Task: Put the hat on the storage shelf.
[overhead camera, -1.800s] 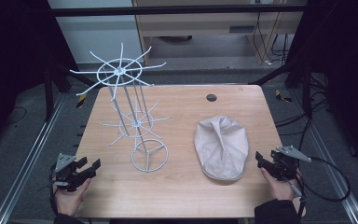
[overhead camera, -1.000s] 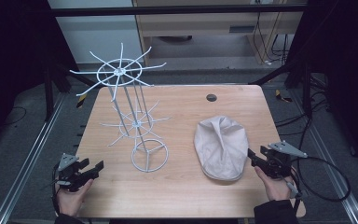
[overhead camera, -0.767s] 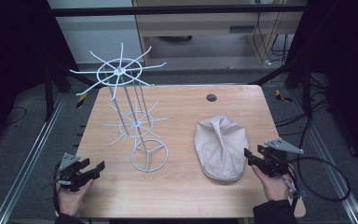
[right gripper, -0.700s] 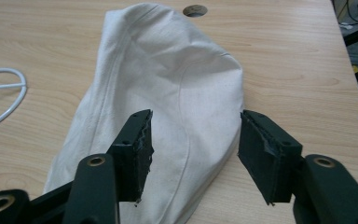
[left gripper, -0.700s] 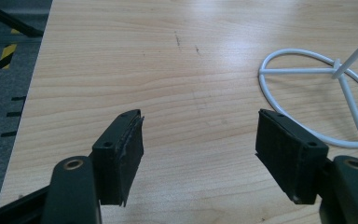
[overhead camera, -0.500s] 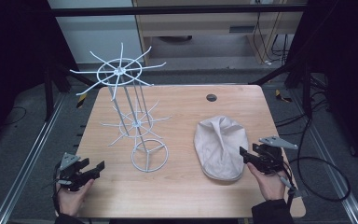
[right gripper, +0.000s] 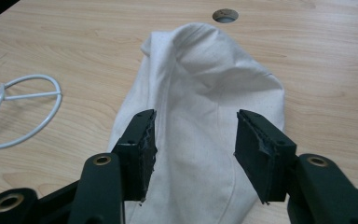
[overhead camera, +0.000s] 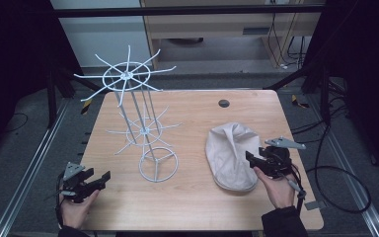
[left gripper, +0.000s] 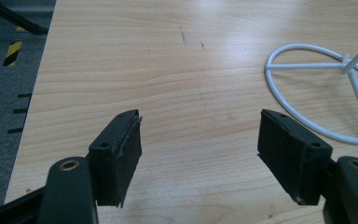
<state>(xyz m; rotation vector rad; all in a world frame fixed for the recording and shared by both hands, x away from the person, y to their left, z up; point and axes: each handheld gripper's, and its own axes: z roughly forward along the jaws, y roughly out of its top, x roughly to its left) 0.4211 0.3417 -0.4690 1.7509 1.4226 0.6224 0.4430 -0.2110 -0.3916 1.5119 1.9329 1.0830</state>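
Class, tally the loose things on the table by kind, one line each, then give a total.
Cloth cap: 1
Wire rack: 1
Total: 2

Black two-jaw grippers, grey three-cornered plates, trailing cables, dark sleeves
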